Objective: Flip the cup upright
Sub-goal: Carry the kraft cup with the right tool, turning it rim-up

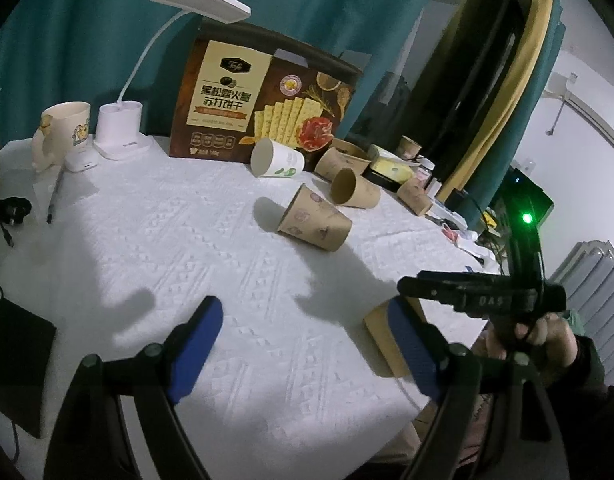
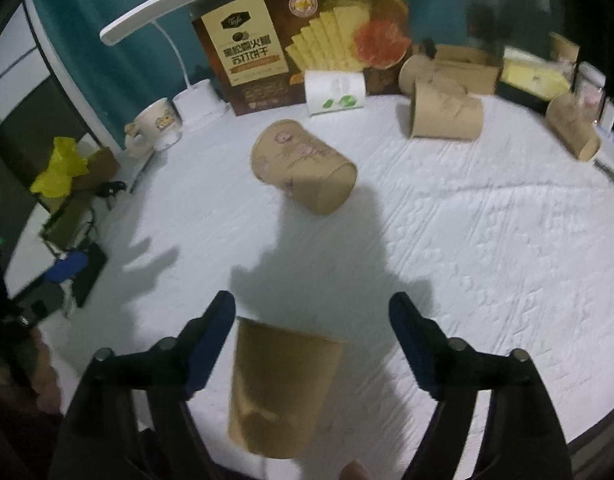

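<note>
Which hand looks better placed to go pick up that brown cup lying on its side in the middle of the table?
Probably the right. The tipped brown cup lies straight ahead of the right tool, whose jaws stand open. From the left tool, also open, it sits further off, to the right.

The brown cracker box (image 1: 263,100) in the upper middle of the frame carries large Chinese characters, 黑松露火腿 above 苏打饼干, on its cream panel. A small dark badge above them holds a script brand name too blurred to read.
</note>
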